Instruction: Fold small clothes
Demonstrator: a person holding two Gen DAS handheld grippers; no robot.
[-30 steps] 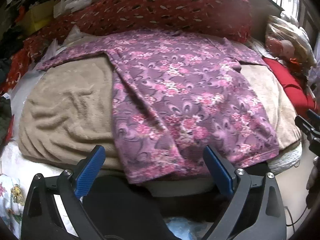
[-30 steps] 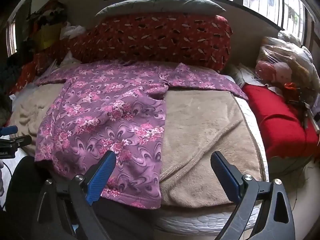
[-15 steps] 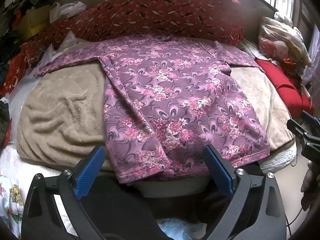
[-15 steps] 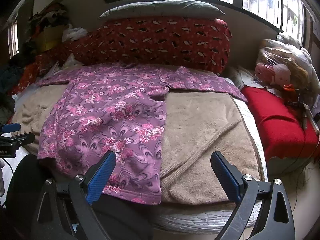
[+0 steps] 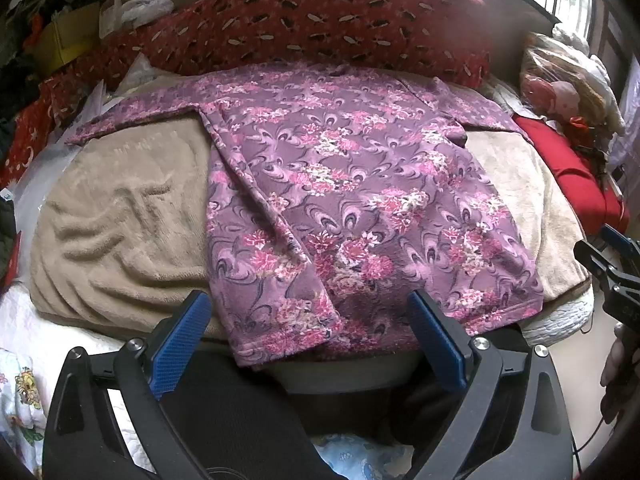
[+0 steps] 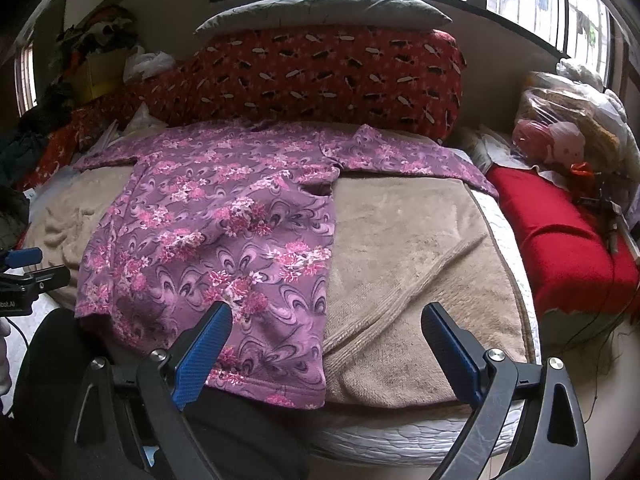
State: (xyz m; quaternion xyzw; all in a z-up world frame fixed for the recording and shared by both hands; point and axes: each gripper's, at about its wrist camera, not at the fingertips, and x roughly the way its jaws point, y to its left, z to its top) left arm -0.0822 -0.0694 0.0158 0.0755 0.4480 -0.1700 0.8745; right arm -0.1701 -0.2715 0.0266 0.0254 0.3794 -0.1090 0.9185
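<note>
Beige plush blanket (image 6: 408, 248) covers the bed and carries the work; a red patterned bolster (image 6: 320, 76) lies along its far edge. Purple floral top (image 5: 360, 200) is spread flat on the blanket, both sleeves out to the sides, hem (image 5: 304, 340) hanging over the near edge of the mattress. One side panel near the left sleeve shows a lengthwise crease. Left claw (image 5: 308, 344) hovers just short of the hem, fingers wide apart, holding nothing. Right claw (image 6: 326, 352) sits at the garment's right hem corner, likewise spread and empty. No fold is judged begun.

Risks: the plush nap may catch with the fabric, so a pinch could lift blanket as well as top. The overhanging hem could slide off the mattress if tugged toward the operator. Uneven grips at the two corners would skew the fold, and the existing crease could be set in
</note>
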